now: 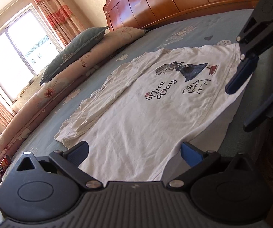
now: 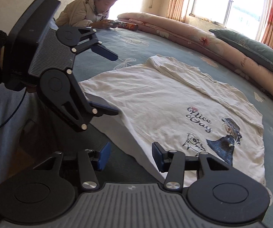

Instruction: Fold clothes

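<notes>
A white T-shirt (image 1: 140, 110) with a "Nice Day" print lies spread on the blue bed sheet (image 1: 184, 26), its far side folded over. My left gripper (image 1: 134, 154) is open, its fingers either side of the shirt's near hem. My right gripper (image 1: 240, 105) shows at the right of the left wrist view, open at the shirt's side edge. In the right wrist view the shirt (image 2: 165, 102) lies ahead, my right gripper (image 2: 130, 157) is open over its near edge, and my left gripper (image 2: 115, 83) is open at the hem.
A rolled pink floral quilt (image 1: 47, 93) and a grey-blue pillow (image 1: 73, 51) line the bed's far side below a window. A wooden headboard (image 1: 174, 0) stands at the back. A child (image 2: 92, 7) leans on the bed's far corner beside a can (image 2: 127, 25).
</notes>
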A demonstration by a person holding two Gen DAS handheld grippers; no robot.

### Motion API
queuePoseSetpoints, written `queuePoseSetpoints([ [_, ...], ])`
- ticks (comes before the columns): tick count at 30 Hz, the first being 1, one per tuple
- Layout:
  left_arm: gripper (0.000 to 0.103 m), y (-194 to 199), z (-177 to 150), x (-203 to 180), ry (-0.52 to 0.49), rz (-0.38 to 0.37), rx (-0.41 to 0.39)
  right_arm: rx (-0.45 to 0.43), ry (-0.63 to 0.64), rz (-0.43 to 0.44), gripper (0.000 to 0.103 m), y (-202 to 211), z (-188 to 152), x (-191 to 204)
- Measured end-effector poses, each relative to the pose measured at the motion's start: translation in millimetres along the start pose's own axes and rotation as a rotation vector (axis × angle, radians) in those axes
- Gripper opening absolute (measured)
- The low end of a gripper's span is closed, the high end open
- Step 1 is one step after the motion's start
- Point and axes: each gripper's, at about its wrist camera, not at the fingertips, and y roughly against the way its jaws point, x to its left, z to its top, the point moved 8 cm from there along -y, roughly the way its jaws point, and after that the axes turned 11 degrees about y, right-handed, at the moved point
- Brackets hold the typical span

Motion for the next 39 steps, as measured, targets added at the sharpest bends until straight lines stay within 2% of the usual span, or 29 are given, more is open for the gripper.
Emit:
queuePoseSetpoints([
  [3, 0.102, 0.7, 1.4, 2.9, 0.015, 0.003, -0.007, 0.030, 0.003, 0.081, 0.052, -20.1, 0.0, 14.4],
  [6, 0.102, 3.3, -0.9, 3.5, 0.007, 0.005, -0.007, 0.065, -0.039, 0.067, 0.052, -38.0, -5.8, 5.3],
  [9, 0.102, 7.7, -7.2, 4.7, -0.002, 0.005, -0.003, 0.054, -0.106, 0.054, 0.052, -38.2, -8.6, -13.9],
  [14, 0.102, 22.2, -14.0, 5.1, 0.002, -0.010, 0.001, 0.122, 0.018, 0.031, 0.049, -34.5, -18.3, -25.9],
  [17, 0.102, 45.5, -4.8, -7.3, 0.013, -0.090, -0.050, 0.138, 0.130, 0.024, 0.048, -33.1, -16.4, -22.7],
  [22, 0.100, 71.9, 4.7, -50.7, -0.011, -0.321, -0.073, 0.165, 0.250, -0.017, 0.048, -38.0, -10.4, -23.4],
  [25, 0.081, 58.4, 0.0, -75.7, -0.068, -0.362, -0.018, 0.165, 0.284, -0.034, 0.048, -37.6, -10.0, -20.4],
  [26, 0.070, 51.3, -1.8, -79.5, -0.067, -0.370, 0.009, 0.165, 0.294, -0.040, 0.048, -37.2, -10.2, -19.1],
  [27, 0.062, 41.5, -3.7, -80.7, -0.035, -0.391, 0.047, 0.164, 0.303, -0.045, 0.048, -36.5, -10.5, -17.6],
  [30, 0.062, 15.4, -7.3, -72.5, 0.132, -0.459, 0.143, 0.160, 0.317, -0.048, 0.048, -34.9, -11.2, -14.7],
  [32, 0.062, 3.2, -8.0, -60.9, 0.214, -0.454, 0.168, 0.158, 0.335, -0.051, 0.048, -34.3, -11.2, -13.1],
  [36, 0.062, -3.2, -5.9, -39.9, 0.263, -0.450, 0.166, 0.155, 0.427, -0.069, 0.048, -35.2, -10.2, -5.2],
  [39, 0.062, -6.7, -8.4, -30.3, 0.236, -0.425, 0.173, 0.153, 0.521, -0.106, 0.048, -38.7, -8.6, 2.2],
])
